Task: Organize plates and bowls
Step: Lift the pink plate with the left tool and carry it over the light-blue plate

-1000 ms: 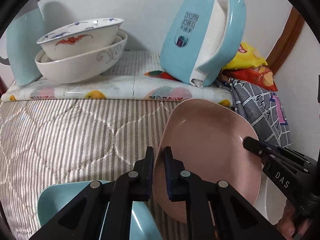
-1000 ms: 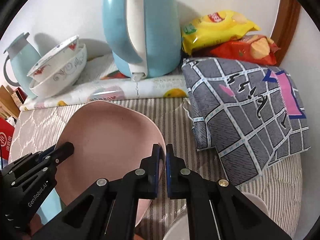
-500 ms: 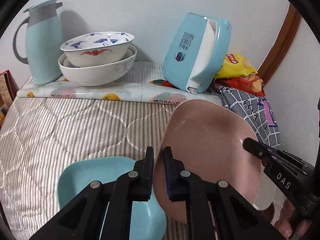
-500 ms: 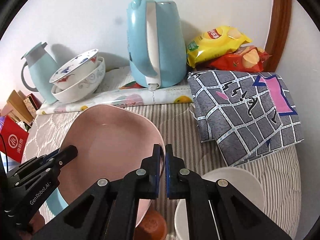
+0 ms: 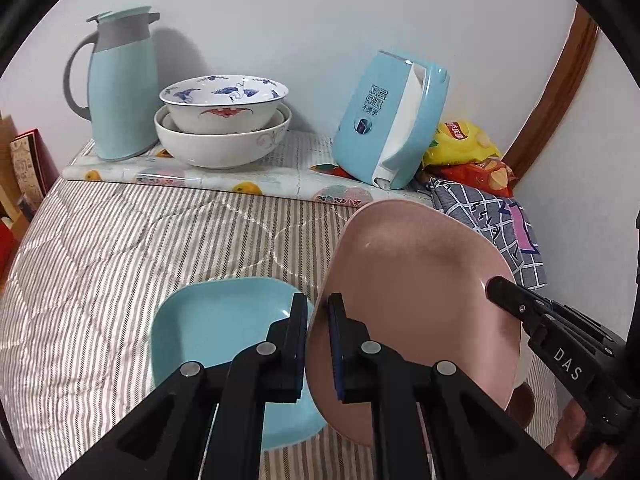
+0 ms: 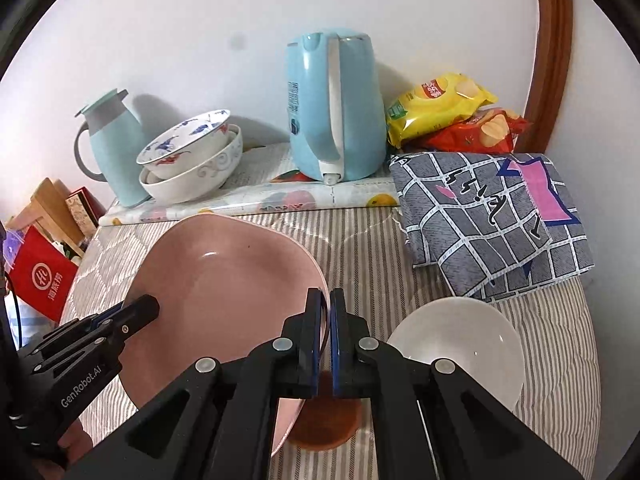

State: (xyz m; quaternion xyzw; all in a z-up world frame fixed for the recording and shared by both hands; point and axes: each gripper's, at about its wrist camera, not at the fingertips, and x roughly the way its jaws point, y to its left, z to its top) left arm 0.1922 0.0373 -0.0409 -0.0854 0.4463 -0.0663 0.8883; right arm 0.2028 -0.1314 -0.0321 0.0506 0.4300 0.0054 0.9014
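Both grippers hold one pink plate (image 5: 420, 288) (image 6: 224, 280) lifted above the striped cloth. My left gripper (image 5: 318, 312) is shut on its left rim, and my right gripper (image 6: 325, 304) is shut on its right rim. Under the left gripper a light blue square plate (image 5: 224, 320) lies on the cloth. A white bowl (image 6: 460, 344) and a small brown dish (image 6: 324, 428) lie below the right gripper. Two stacked white patterned bowls (image 5: 222, 124) (image 6: 192, 156) stand at the back on a raised board.
A blue jug (image 5: 120, 84) and a tilted blue kettle (image 5: 392, 120) (image 6: 332, 108) stand by the wall. Snack bags (image 6: 448, 116) and a folded checked cloth (image 6: 492, 216) lie at the right. A red box (image 6: 40, 280) sits off the left edge.
Both grippers have pulled back and risen with the pink plate. The back items look smaller, and the blue plate, the white bowl and the brown dish have come into view.
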